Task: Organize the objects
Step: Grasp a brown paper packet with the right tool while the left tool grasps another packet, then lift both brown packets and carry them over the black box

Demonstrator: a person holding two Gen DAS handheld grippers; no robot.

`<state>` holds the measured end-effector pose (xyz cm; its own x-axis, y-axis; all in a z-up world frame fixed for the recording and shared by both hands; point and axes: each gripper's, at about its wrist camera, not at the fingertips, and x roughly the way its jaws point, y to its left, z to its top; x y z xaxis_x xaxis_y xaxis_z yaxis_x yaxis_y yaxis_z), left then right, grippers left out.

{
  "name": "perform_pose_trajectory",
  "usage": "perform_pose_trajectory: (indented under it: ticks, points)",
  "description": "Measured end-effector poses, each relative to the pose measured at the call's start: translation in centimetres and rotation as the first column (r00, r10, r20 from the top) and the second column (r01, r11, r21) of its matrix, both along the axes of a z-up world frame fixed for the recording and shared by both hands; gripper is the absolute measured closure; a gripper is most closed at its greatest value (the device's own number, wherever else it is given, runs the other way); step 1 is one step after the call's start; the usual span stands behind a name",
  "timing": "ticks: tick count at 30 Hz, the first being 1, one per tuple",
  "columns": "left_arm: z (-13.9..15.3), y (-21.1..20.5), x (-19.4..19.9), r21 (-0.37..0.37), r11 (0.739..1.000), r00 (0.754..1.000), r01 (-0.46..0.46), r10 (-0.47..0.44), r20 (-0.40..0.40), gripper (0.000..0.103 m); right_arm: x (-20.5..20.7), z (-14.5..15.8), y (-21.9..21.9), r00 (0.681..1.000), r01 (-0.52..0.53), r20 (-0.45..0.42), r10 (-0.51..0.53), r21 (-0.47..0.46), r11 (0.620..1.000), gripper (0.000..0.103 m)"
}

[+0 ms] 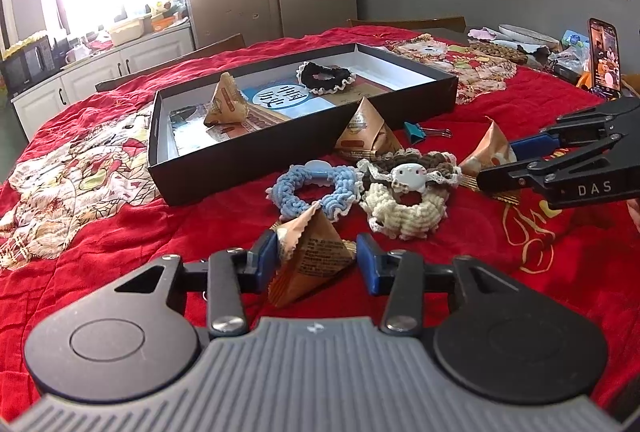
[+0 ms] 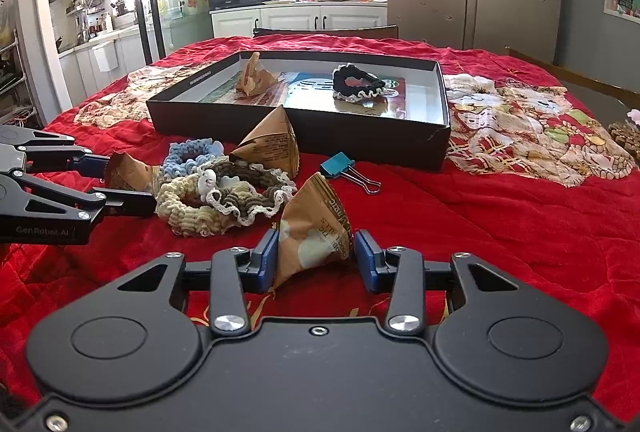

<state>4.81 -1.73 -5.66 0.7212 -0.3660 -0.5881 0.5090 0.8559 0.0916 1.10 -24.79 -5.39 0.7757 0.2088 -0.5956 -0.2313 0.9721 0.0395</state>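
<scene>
My left gripper [image 1: 317,259] is shut on a brown pyramid snack packet [image 1: 310,260], which rests on the red cloth. My right gripper [image 2: 316,258] is shut on another brown pyramid packet [image 2: 314,236]. A third packet [image 2: 272,143] stands against the front wall of the black tray [image 2: 360,135]. The tray holds one more packet [image 2: 252,75] and a black scrunchie [image 2: 356,81]. Blue [image 1: 310,187], cream [image 1: 404,211] and brown [image 1: 424,163] scrunchies lie in a heap between the grippers. A blue binder clip [image 2: 344,167] lies before the tray.
A red patterned cloth [image 2: 500,224] covers the table. A phone [image 1: 604,55] stands upright at the far right edge among clutter. Chairs stand behind the table, with kitchen counters and a fridge beyond.
</scene>
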Motion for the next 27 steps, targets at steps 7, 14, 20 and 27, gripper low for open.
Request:
perform_pose_trajectory:
  ticks: [7,14,20,27]
  points:
    - [0.15,0.13,-0.01,-0.007,1.000,1.000,-0.004,0.004,-0.004,0.059,-0.13,0.26,0.00,1.000,-0.008,0.008,0.008,0.008,1.000,0.064]
    - [0.35,0.20,-0.12,-0.010,1.000,1.000,-0.006,0.006,0.003,0.066,-0.41,0.67,0.05,1.000,-0.014,0.021,0.014,0.011,1.000,0.065]
    - [0.31,0.18,-0.11,-0.004,1.000,1.000,-0.001,0.001,-0.001,0.066,-0.43,0.78,0.11,1.000,-0.016,0.023,0.016,0.012,1.000,0.065]
    - [-0.35,0.26,0.33,-0.022,1.000,0.999,-0.010,0.009,-0.039,0.050,-0.45,0.77,0.11,1.000,-0.018,0.020,0.018,0.014,1.000,0.065]
